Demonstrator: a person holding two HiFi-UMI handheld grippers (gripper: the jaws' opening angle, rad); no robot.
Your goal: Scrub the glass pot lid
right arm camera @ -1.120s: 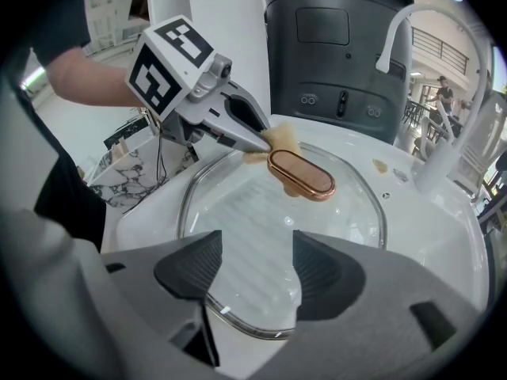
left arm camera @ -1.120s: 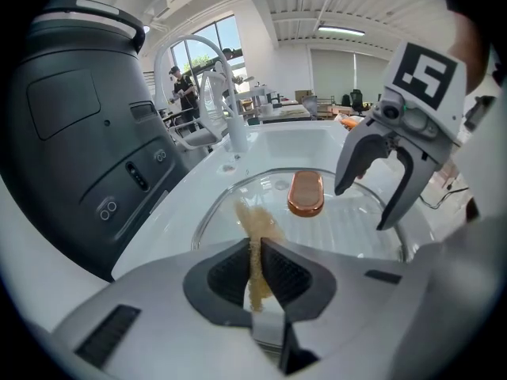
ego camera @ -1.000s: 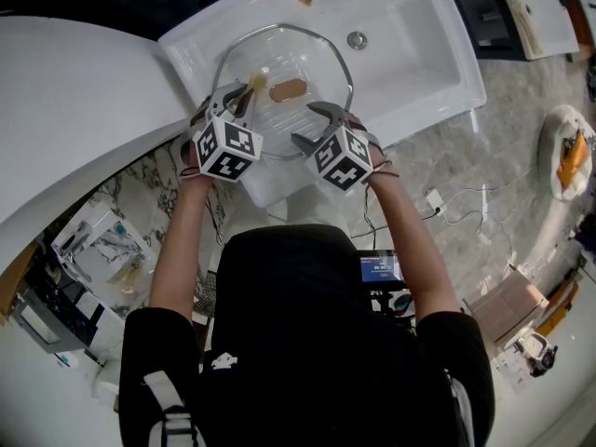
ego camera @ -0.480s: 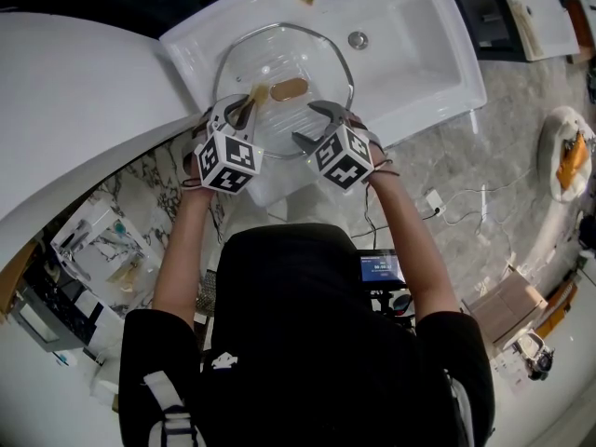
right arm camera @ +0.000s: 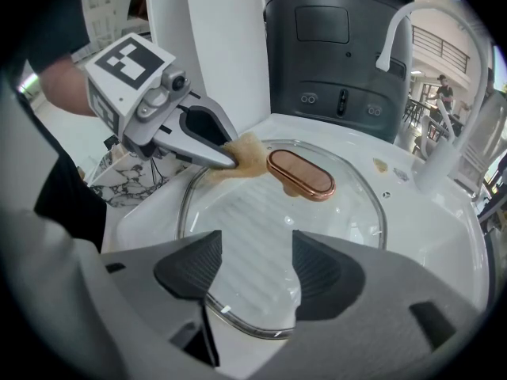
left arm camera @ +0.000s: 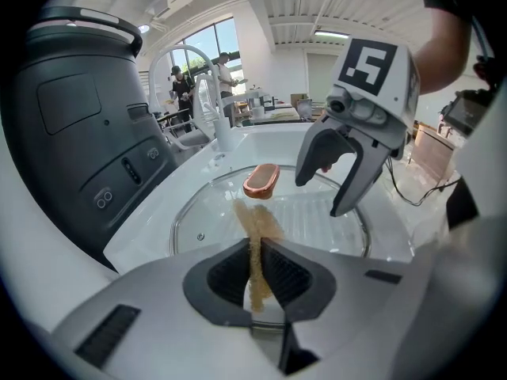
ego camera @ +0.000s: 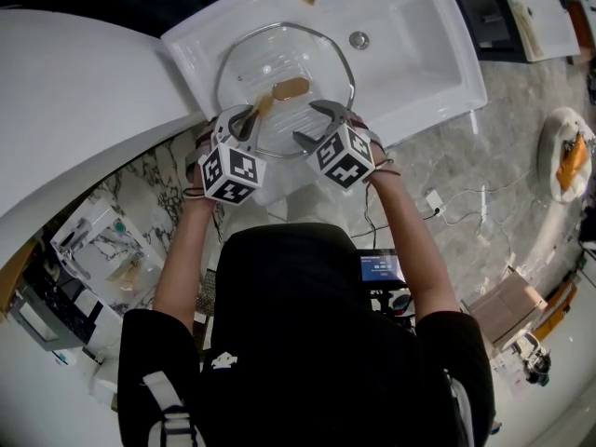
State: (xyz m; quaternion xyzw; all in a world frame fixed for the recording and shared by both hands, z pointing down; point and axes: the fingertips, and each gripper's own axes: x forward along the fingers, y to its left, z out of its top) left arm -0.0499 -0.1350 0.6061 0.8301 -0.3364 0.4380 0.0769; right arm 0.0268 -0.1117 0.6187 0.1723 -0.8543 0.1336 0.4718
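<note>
The left tool (ego camera: pixel 246 116) has slid back, nearer to the person, since a second ago. The tan cloth (left arm camera: pixel 257 222) came with it. Before, the cloth lay on the lid (ego camera: pixel 303 52) to the left of the handle (ego camera: pixel 290 88). Now it sits a bit nearer, just beside the handle on its near left side. The right tool (ego camera: pixel 304 125) has stayed where it was. The lid has not moved.

The left tool is clenched on the cloth. Its two jaws pinch the cloth tight, and the loose end sticks out in front, down onto the glass. The right tool is released. Its jaws stand wide apart over the near edge of the lid, with only glass below them. I cannot tell if they touch it.

The lid lies flat in the white sink (ego camera: pixel 419 59) with its handle up. The handle is a brown oval in the middle of the lid. A white tap (right arm camera: pixel 434 165) stands at the far side of the sink.

Each tool has a cube with black and white square marks. The left cube (ego camera: pixel 231 173) and the right cube (ego camera: pixel 345 159) show blocky patterns. A small blue screen (ego camera: pixel 380 268) glows near the person, right of the middle. Its print is too small to read.
</note>
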